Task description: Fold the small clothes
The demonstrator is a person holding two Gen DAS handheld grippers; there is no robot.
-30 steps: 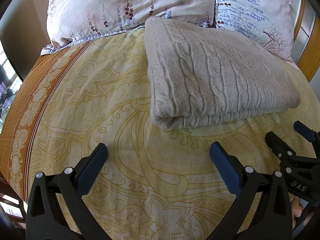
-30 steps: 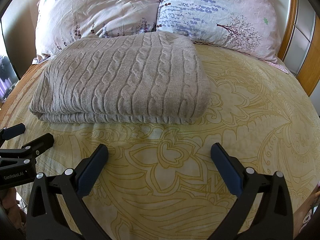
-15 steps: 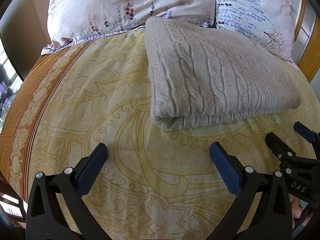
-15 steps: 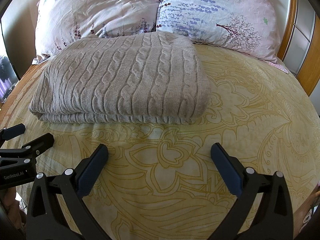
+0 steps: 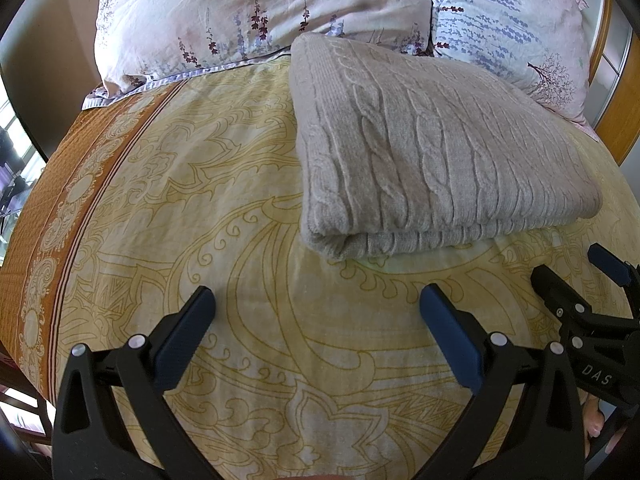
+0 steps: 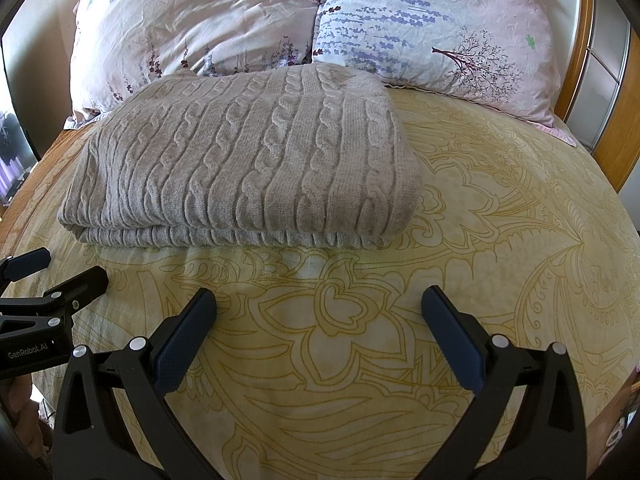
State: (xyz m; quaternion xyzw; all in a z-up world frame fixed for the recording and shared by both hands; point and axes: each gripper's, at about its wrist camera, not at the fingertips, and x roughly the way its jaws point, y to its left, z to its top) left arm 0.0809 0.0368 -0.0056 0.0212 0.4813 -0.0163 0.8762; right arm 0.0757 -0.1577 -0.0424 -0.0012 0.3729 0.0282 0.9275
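Note:
A grey cable-knit sweater (image 5: 432, 152) lies folded into a rectangle on the yellow patterned bedspread (image 5: 208, 208), just in front of the pillows. It also shows in the right wrist view (image 6: 248, 164). My left gripper (image 5: 316, 320) is open and empty, a short way in front of the sweater's near left corner. My right gripper (image 6: 320, 320) is open and empty, in front of the sweater's near edge. The right gripper shows at the right edge of the left wrist view (image 5: 580, 280), and the left gripper at the left edge of the right wrist view (image 6: 52, 276).
Two floral pillows (image 6: 192, 24) (image 6: 440, 28) lean against the head of the bed. A wooden headboard (image 6: 576, 64) rises at the right. The bedspread has an orange border (image 5: 44, 208) along the bed's left edge.

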